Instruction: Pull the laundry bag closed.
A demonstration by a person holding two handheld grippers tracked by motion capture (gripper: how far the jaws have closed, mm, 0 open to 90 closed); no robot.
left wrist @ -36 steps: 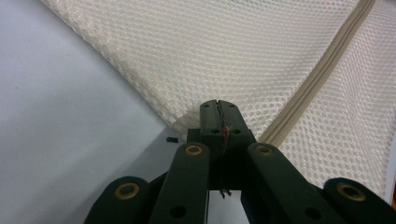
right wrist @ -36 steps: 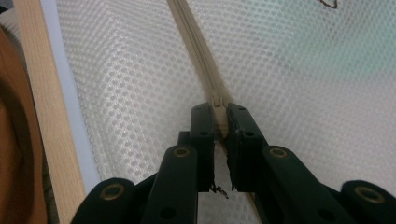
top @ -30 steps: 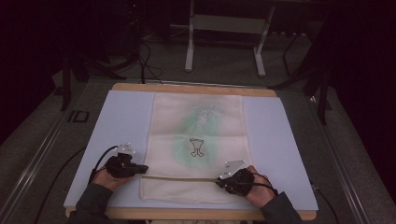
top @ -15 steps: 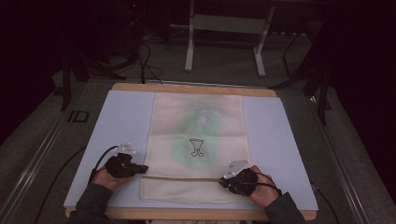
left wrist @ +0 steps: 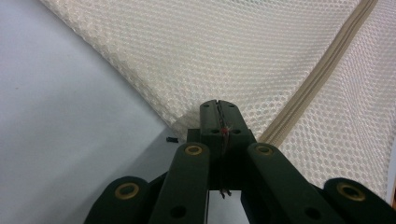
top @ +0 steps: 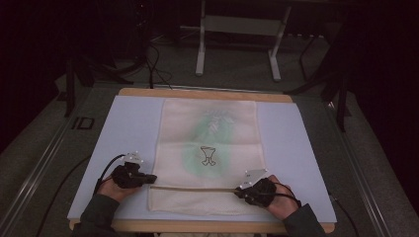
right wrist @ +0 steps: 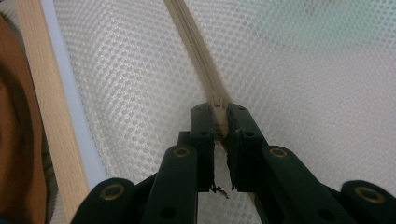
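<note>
Dark room from where I'm watching, grey floor (top: 39, 163) with cables and a white metal stand (top: 237, 29) behind the table (top: 123, 123), which has a pale blue top and wood edge. One mesh laundry bag (top: 210, 153) lies flat in the middle, a green garment showing through it. Two grippers: left gripper (left wrist: 217, 108) pinched tight on the bag's edge by the zipper (left wrist: 322, 70); right gripper (right wrist: 219, 112) clamped on the zipper pull (right wrist: 218, 103) near the front edge.

The room lay dark beyond the table. A grey floor (top: 44, 163) carried black cables (top: 153, 66). A white metal stand (top: 239, 29) stood farther back.
</note>
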